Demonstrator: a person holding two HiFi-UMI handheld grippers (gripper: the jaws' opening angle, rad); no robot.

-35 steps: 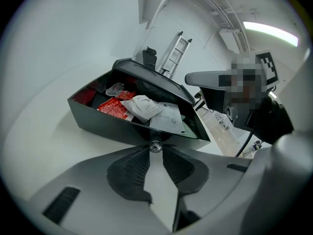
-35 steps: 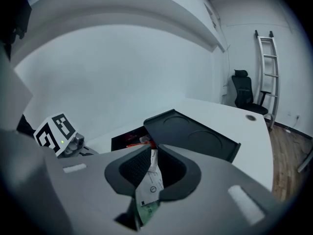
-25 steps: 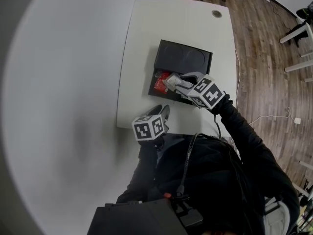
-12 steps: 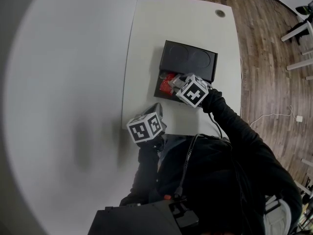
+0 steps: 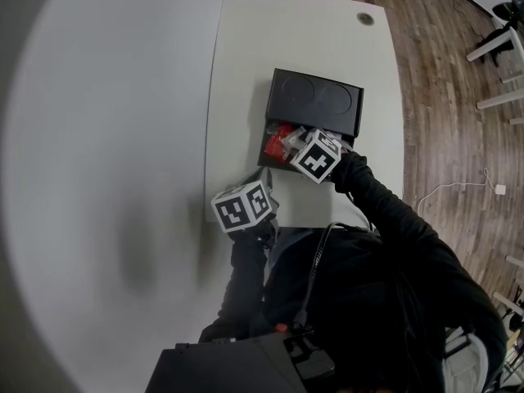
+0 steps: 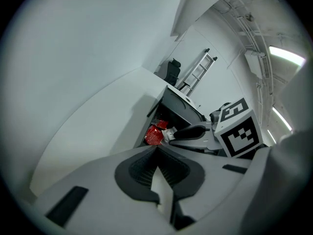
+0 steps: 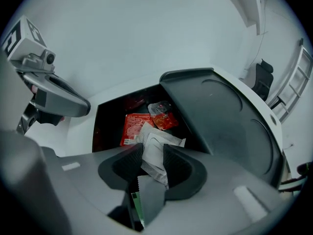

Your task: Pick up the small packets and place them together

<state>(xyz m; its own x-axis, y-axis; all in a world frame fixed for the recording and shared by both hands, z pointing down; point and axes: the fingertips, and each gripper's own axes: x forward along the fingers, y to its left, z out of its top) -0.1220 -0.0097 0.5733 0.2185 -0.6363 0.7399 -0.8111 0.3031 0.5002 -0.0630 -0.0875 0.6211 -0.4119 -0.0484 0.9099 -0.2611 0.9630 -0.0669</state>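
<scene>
A black box with its lid slid back lies mid-table, and red packets show in its open half. Hanging over that opening, my right gripper has jaws that have just been closing on a white packet, which the pads pinch. Below it lie a flat red packet and a clear-and-red packet. My left gripper hovers near the table's front edge, short of the box, its jaws shut with nothing between them. From there I see a red packet and the right gripper.
The white table has a round cable hole at its far right corner. A pale floor lies to its left, wooden floor to its right. The lid covers the box's far half.
The right gripper has come down and leftward over the box's open half, closer to the red packets. The left gripper has shifted slightly near the front edge.
</scene>
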